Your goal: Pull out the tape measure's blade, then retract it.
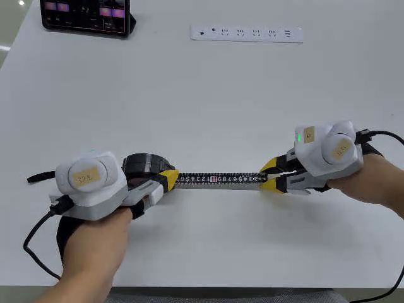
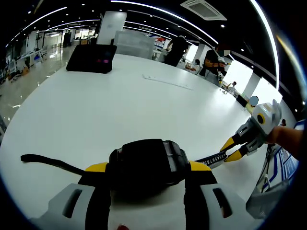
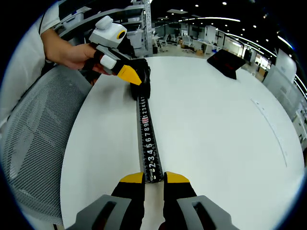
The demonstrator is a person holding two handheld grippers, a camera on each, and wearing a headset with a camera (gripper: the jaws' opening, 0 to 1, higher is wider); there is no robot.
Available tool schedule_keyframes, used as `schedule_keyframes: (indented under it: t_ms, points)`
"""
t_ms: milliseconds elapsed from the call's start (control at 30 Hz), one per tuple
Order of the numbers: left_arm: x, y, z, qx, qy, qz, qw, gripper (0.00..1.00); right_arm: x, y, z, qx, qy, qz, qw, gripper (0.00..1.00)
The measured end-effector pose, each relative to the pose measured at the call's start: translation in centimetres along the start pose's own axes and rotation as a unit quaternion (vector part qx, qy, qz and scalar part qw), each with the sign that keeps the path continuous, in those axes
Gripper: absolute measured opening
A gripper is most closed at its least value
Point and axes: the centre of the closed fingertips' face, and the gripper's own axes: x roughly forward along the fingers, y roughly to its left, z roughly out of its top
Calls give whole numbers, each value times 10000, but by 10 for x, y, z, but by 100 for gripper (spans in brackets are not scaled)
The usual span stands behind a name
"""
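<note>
The black tape measure case [image 1: 144, 168] sits on the white table, held between the yellow-tipped jaws of my left gripper [image 1: 165, 180], which is shut on it. In the left gripper view the case [image 2: 147, 163] lies right between my jaws, its black wrist strap [image 2: 48, 162] trailing left. The black numbered blade [image 1: 218, 179] stretches rightward to my right gripper [image 1: 270, 175], which is shut on the blade's end. In the right gripper view the blade [image 3: 146, 139] runs from my jaws [image 3: 154, 178] up to the case [image 3: 142, 79] and the left gripper [image 3: 125, 72].
A white power strip [image 1: 246, 33] lies at the table's far side and a dark tablet [image 1: 85, 15] stands at the far left corner. A mesh chair back [image 3: 33, 143] sits beside the table's near edge. Cables [image 1: 38, 246] trail from both grippers.
</note>
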Motion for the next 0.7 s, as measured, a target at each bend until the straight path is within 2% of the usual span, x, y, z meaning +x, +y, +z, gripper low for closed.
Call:
schedule_keyframes:
  t_ms: [267,700]
  points:
    - [0,0,0,-20,-8,-14,10000,57,8,-1,8,-6,-67,41,10000,11]
    - [0,1,1,-45,-23,-39,10000,57,22,3,30,-50,-219,139,9997,11]
